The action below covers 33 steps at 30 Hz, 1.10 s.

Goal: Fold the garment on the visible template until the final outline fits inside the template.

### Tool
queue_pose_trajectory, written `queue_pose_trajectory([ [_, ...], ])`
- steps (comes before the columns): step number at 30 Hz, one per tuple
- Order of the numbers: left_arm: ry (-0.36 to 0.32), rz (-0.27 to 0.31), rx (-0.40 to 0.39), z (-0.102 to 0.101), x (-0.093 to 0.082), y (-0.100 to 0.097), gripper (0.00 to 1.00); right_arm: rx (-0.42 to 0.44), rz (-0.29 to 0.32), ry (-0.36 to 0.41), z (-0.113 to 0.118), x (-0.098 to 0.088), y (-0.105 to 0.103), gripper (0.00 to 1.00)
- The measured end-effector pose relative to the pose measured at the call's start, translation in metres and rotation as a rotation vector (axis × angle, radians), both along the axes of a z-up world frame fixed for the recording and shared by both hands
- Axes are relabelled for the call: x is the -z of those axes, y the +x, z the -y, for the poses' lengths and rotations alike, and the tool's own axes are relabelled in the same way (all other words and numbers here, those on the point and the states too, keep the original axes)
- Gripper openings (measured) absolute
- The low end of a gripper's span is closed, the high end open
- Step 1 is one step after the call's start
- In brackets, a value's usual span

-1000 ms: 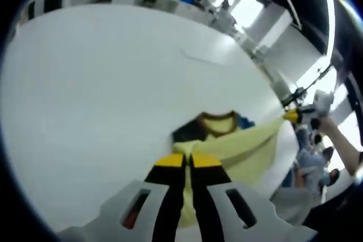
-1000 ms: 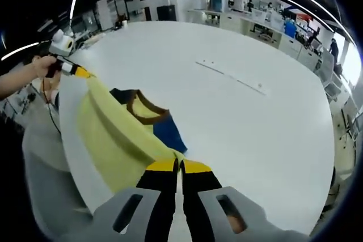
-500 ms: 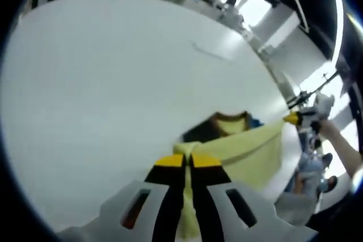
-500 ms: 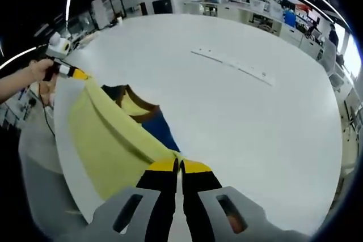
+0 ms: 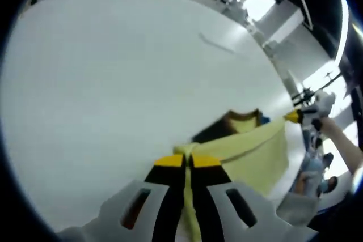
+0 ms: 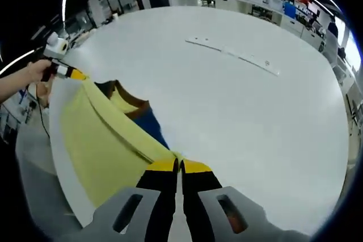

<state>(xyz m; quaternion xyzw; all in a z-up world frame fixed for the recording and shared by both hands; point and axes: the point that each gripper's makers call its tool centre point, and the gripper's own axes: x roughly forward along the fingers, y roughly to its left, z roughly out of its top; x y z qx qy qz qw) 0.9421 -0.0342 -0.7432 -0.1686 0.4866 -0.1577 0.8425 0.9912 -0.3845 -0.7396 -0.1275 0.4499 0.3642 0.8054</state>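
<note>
While stretched between both tools, the pale yellow garment with brown collar and blue panel (image 6: 108,140) hangs over the near edge of the large white round table (image 6: 244,111), its collar end lying on the tabletop. Left gripper (image 5: 187,160): black jaws with yellow tips, closed on one corner of the cloth. Right gripper (image 6: 179,165): same build, jaws pinched shut on the opposite corner. Thin pale strip (image 6: 232,55): lies flat, well apart from the garment.
</note>
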Motion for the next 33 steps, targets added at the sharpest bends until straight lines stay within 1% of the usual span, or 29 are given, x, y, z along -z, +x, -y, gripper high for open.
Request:
queue_pose_trajectory([
  [8,0.007,-0.008,0.013,0.002,0.003,0.007,0.0,0.012,-0.013,0.009,0.002,0.004,0.005,0.03],
  [13,0.007,-0.016,0.016,-0.002,0.011,0.013,0.0,0.015,-0.024,0.009,0.003,0.009,0.008,0.03],
  [18,0.031,-0.032,0.03,-0.003,0.021,0.015,0.0,0.014,-0.031,-0.004,0.001,0.015,0.009,0.03],
  [33,0.069,-0.031,0.067,-0.004,0.026,0.017,0.0,0.026,-0.048,-0.018,0.001,0.024,0.011,0.03],
])
